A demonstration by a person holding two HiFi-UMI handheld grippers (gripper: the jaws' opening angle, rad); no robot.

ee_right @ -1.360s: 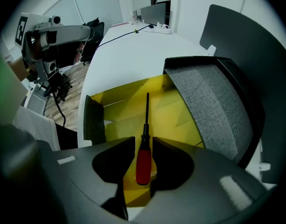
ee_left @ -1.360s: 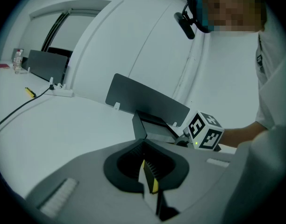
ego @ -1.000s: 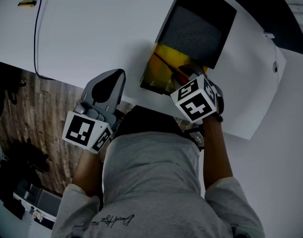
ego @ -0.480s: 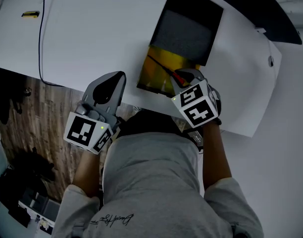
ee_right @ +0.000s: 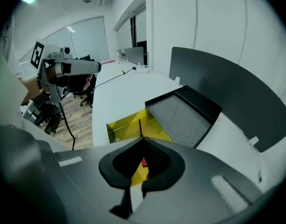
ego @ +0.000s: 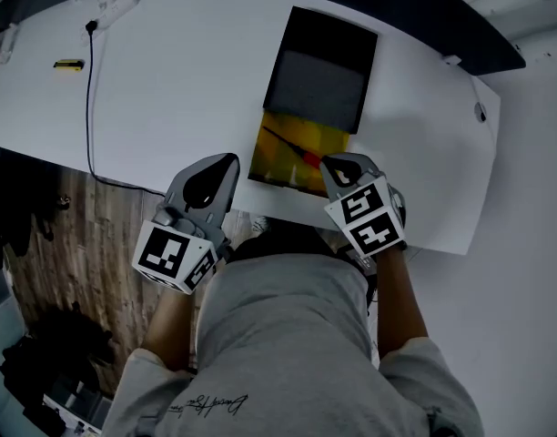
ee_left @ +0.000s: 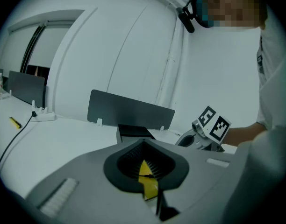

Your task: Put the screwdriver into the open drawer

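Observation:
The screwdriver (ego: 290, 146), thin black shaft and red handle, lies loose in the open yellow drawer (ego: 277, 169) that sticks out of the black box (ego: 319, 80). My right gripper (ego: 329, 163) hovers just off the drawer's near right corner; its jaws have just been closing and now meet with nothing between them. In the right gripper view the shaft (ee_right: 140, 126) and drawer (ee_right: 119, 125) lie beyond the joined tips (ee_right: 144, 138). My left gripper (ego: 228, 160) hangs shut and empty at the table's near edge, left of the drawer; its tips (ee_left: 144, 141) touch.
The white table (ego: 169, 80) carries a black cable (ego: 89, 89) and a small yellow item (ego: 68, 64) at far left. Wooden floor (ego: 51, 235) lies beyond the near edge. A grey partition (ee_left: 129, 111) stands behind the box, a power strip (ee_left: 42, 116) to its left.
The right gripper has lifted back out of the drawer and shut, leaving the screwdriver inside. The left gripper has risen a little. The box now sits further up in the head view.

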